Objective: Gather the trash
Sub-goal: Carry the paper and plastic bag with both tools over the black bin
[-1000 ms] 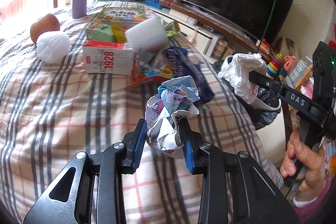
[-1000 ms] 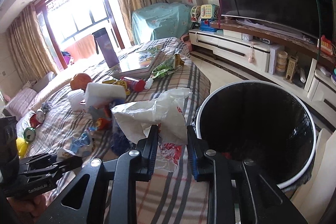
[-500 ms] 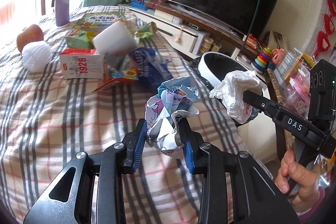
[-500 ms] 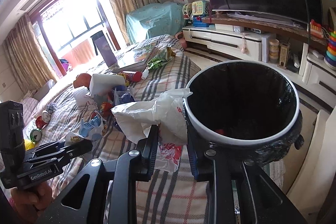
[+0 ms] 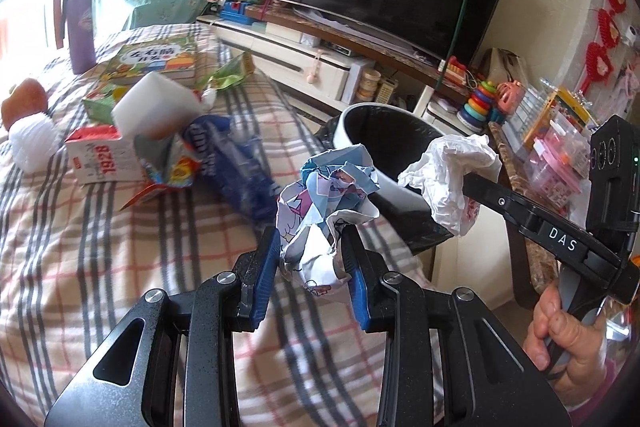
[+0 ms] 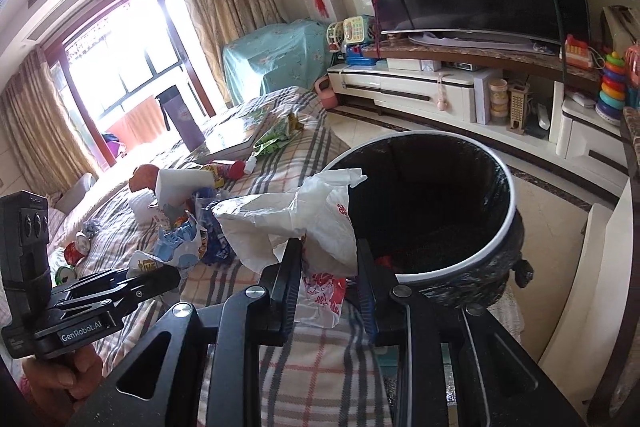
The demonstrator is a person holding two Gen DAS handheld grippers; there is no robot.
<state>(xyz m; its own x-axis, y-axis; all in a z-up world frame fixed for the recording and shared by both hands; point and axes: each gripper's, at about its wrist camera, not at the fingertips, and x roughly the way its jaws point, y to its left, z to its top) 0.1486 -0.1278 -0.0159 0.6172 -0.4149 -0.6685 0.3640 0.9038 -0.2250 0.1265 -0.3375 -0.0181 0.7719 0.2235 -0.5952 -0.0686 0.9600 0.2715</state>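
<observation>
Litter lies at far left on a plaid bedspread [image 5: 80, 247]: a white foam block [image 5: 158, 105], a red-and-white carton [image 5: 102, 157], a blue wrapper [image 5: 236, 171]. Moving right, the left gripper [image 5: 310, 263] is clenched on a crumpled printed paper ball [image 5: 324, 211], held above the bedspread near the bed's edge. Further right stands a bin [image 6: 508, 187] with a black liner and white rim, beside the bed. The right gripper [image 6: 328, 287] pinches a white plastic bag [image 6: 296, 223] just short of the bin's near rim. Judging by this, the carry-to-bin step is in hand; next, each load needs moving over the opening before the jaws part. More litter remains to collect.
</observation>
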